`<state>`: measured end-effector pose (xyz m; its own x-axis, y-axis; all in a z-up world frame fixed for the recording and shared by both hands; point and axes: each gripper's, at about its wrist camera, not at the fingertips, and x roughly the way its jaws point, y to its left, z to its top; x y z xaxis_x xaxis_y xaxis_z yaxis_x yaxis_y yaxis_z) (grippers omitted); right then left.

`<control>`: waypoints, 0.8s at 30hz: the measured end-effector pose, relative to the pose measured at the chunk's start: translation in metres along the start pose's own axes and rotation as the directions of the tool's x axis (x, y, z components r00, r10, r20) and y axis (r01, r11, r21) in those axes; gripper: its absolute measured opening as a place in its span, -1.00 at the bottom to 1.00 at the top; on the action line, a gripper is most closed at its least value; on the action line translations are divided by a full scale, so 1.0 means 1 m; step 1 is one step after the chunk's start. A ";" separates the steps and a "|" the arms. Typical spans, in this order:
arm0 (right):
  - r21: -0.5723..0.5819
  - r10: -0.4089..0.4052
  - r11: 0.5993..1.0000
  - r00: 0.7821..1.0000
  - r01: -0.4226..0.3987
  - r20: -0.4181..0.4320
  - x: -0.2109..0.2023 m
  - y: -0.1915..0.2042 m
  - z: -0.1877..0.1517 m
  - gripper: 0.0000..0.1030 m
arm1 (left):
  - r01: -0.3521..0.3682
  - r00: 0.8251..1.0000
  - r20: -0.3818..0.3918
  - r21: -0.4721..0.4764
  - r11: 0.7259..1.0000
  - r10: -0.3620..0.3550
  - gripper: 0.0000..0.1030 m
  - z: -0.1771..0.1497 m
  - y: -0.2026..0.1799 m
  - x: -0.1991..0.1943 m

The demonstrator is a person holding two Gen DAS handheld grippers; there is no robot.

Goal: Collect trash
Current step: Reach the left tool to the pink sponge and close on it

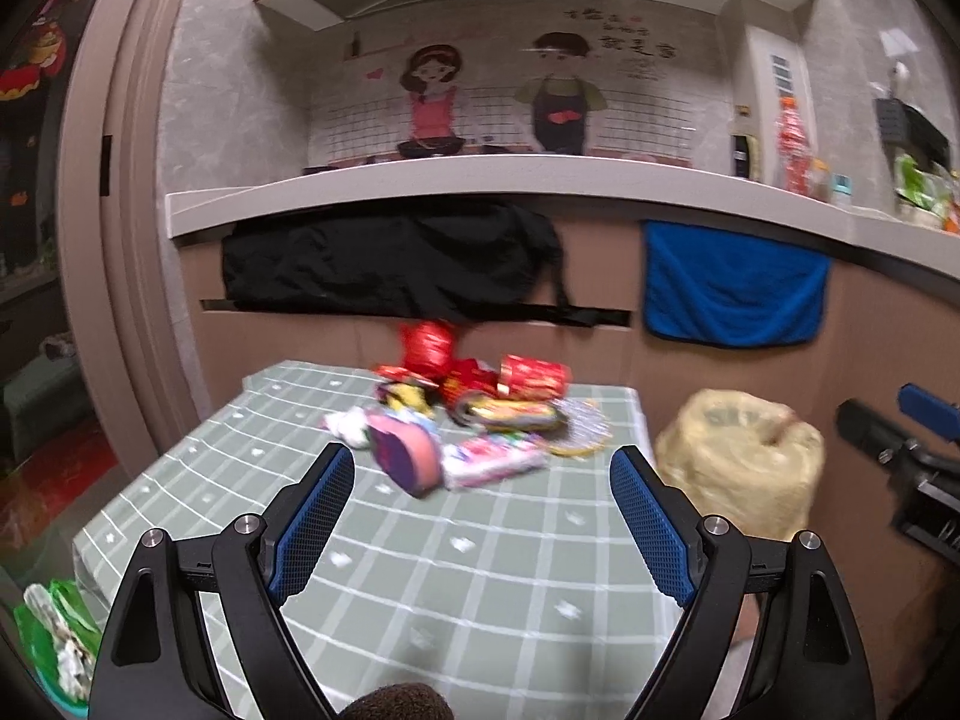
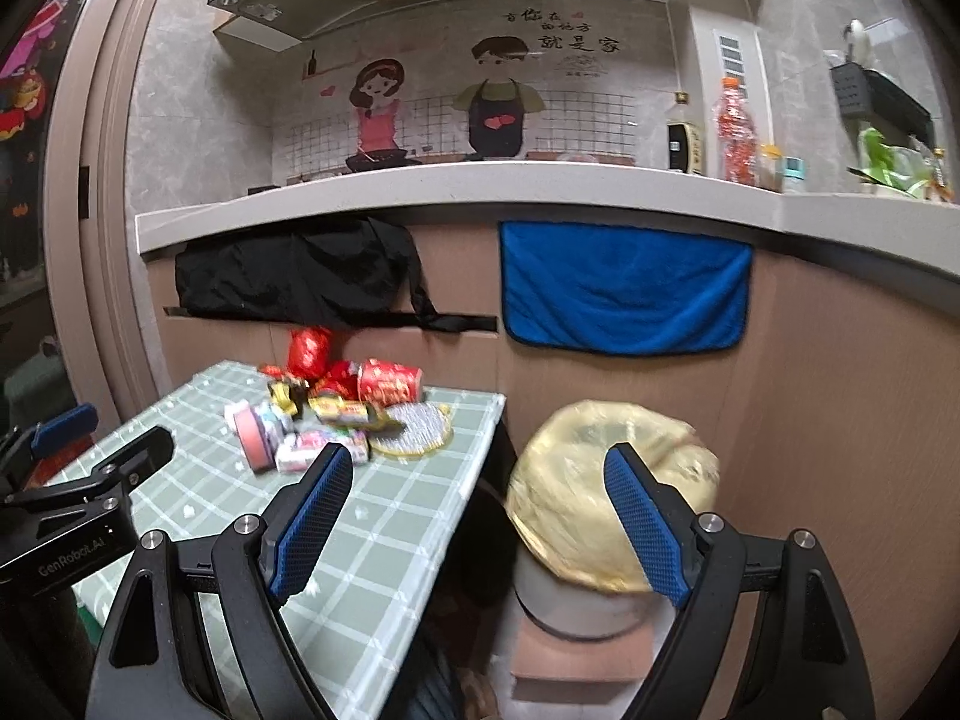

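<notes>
A heap of trash (image 1: 474, 414) lies at the far side of the green checked table (image 1: 420, 570): red wrappers, a red cup (image 1: 534, 375), a pink roll (image 1: 402, 456), a pink-white packet (image 1: 492, 462) and a silver-gold disc (image 1: 579, 435). My left gripper (image 1: 483, 468) hovers open over the table, just short of the heap. My right gripper (image 2: 477, 468) is open too, held off the table's right edge with nothing between its fingers. The same heap (image 2: 336, 414) shows to its left. A bin lined with a yellow bag (image 2: 606, 492) stands beside the table.
A kitchen counter (image 2: 456, 192) runs behind, with a black cloth (image 2: 300, 276) and a blue towel (image 2: 624, 294) hanging from it. Bottles (image 2: 735, 132) stand on the counter. A green bag (image 1: 54, 642) lies low at the left. The bin rests on a pink box (image 2: 576, 660).
</notes>
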<state>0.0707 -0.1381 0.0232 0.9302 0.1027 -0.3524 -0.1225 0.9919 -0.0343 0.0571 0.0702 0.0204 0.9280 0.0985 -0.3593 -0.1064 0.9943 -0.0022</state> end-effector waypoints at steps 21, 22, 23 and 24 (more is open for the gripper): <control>-0.058 0.055 0.996 0.993 -0.061 -0.104 0.135 0.073 0.036 0.63 | 0.058 0.961 -0.257 -0.187 0.981 -0.106 0.70 -0.009 0.141 0.179; -0.059 0.056 0.996 0.991 -0.064 -0.117 0.140 0.074 0.034 0.63 | 0.059 0.958 -0.264 -0.201 0.978 -0.112 0.68 -0.010 0.141 0.182; -0.059 0.060 0.996 0.989 -0.068 -0.137 0.146 0.074 0.031 0.63 | 0.061 0.954 -0.274 -0.223 0.973 -0.123 0.69 -0.010 0.140 0.187; -0.053 0.063 0.996 0.987 -0.071 -0.150 0.151 0.074 0.029 0.63 | 0.066 0.949 -0.285 -0.244 0.968 -0.136 0.69 -0.010 0.138 0.191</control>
<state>0.2117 -0.0471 -0.0055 0.8582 0.1522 -0.4903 -0.2066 0.9767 -0.0586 0.2159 0.2262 -0.0573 0.7933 -0.0532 -0.6065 -0.1291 0.9588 -0.2530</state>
